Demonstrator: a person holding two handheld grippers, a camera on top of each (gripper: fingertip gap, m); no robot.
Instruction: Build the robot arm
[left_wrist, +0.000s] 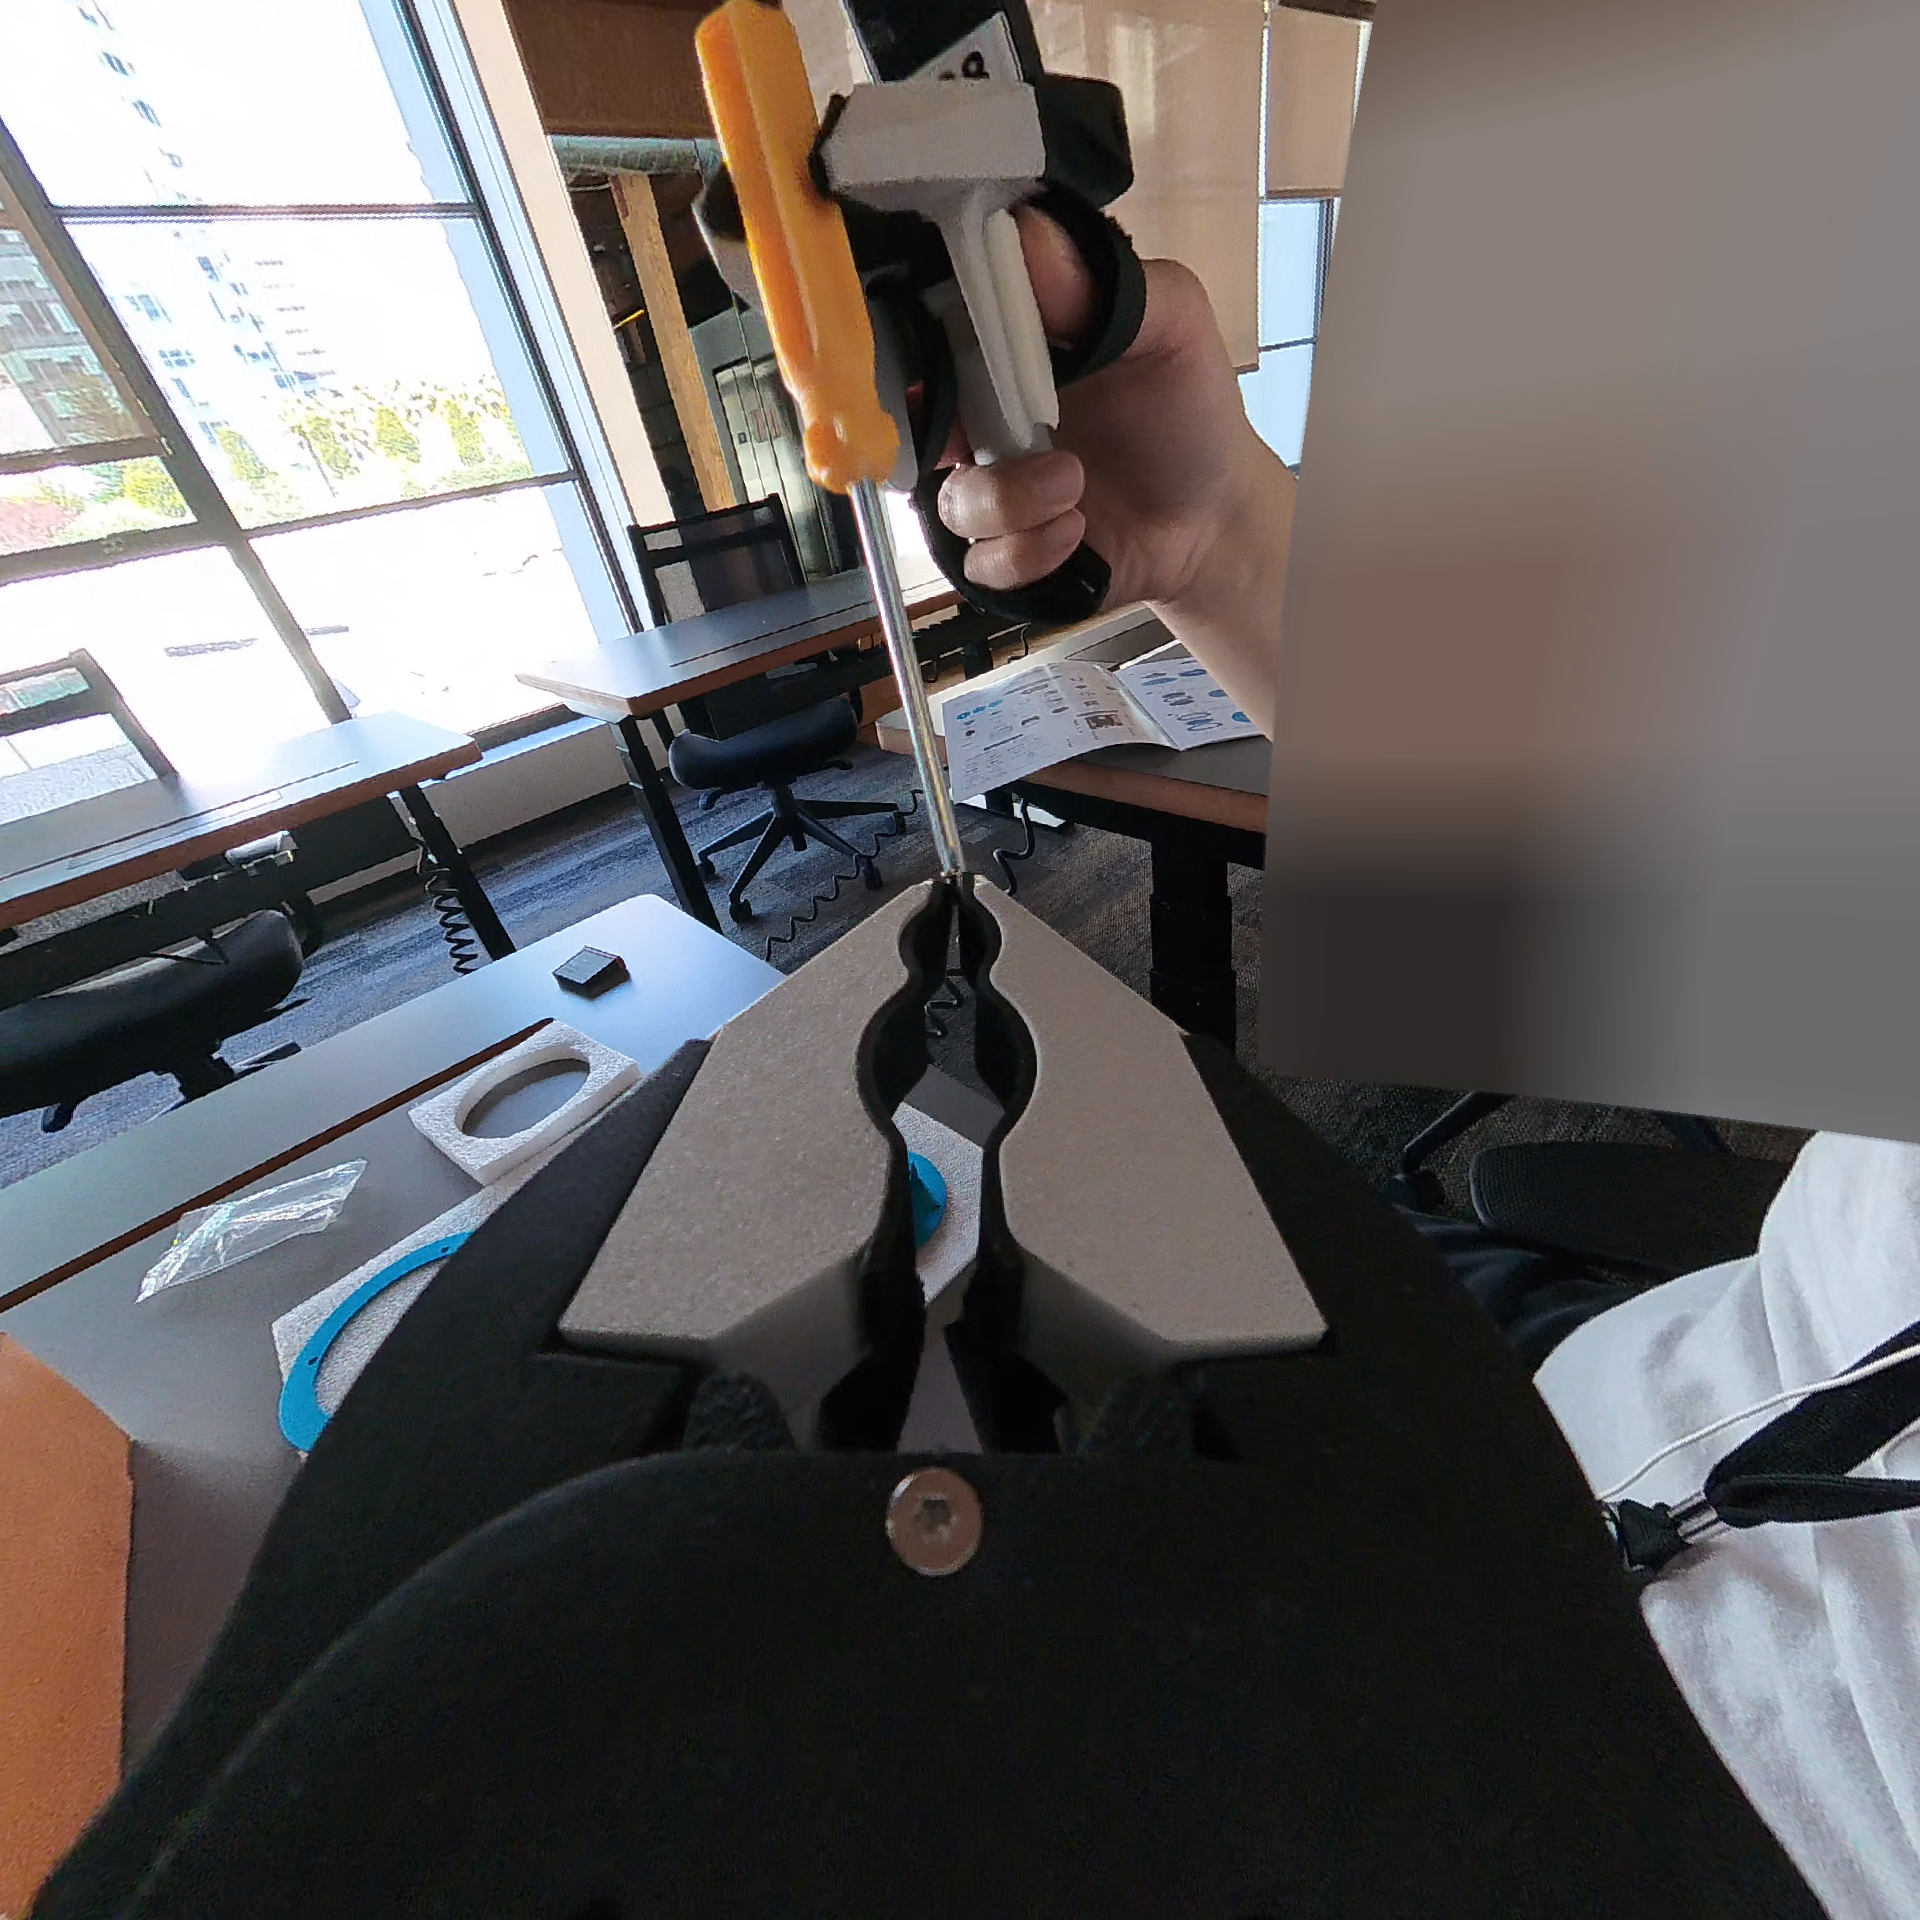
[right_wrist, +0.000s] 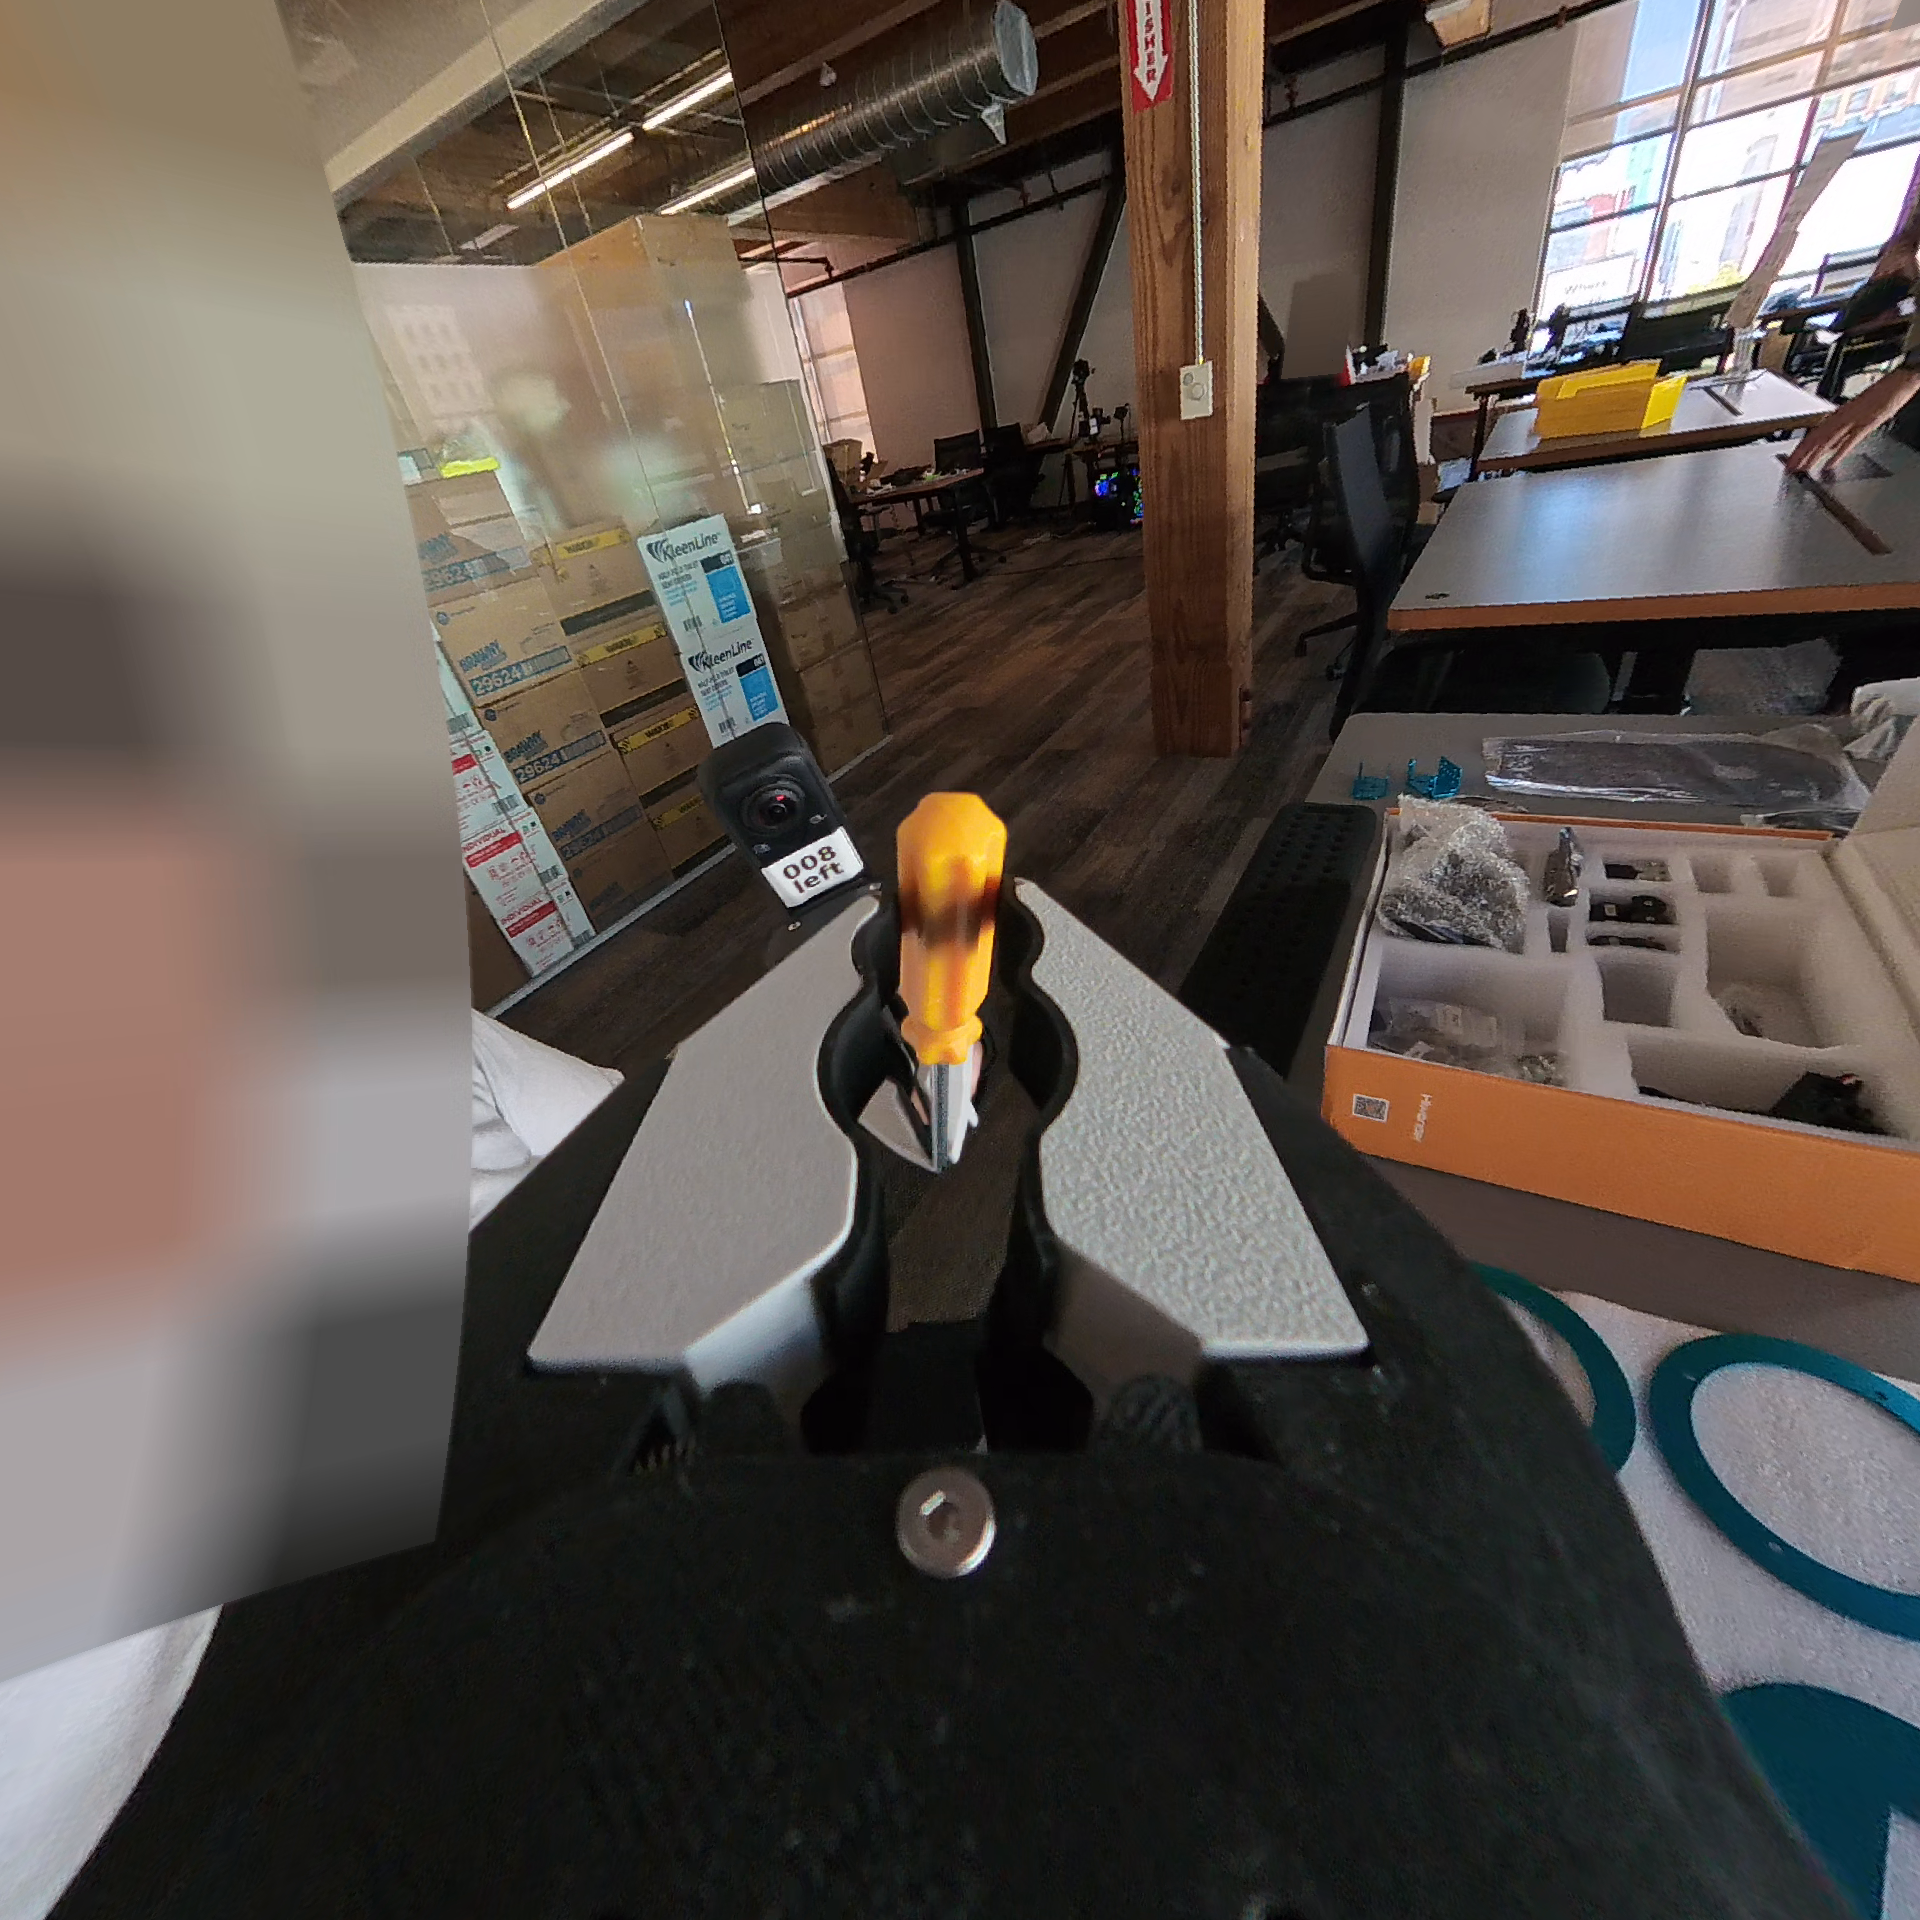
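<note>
Looking along your left hand-held gripper (left_wrist: 961, 906), you find it clenched tip to tip, the screwdriver (left_wrist: 792, 260) blade touching those tips from above; anything pinched there is too small to tell. In the right view, your right hand-held gripper (right_wrist: 951, 925) grasps the screwdriver's handle, with an open orange box (right_wrist: 1558, 1148) to its right.

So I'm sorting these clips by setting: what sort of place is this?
Probably an open-plan office or workshop loft: rows of desks with a swivel chair, stacked cardboard boxes behind glass, and a timber post under exposed ducting.
</note>
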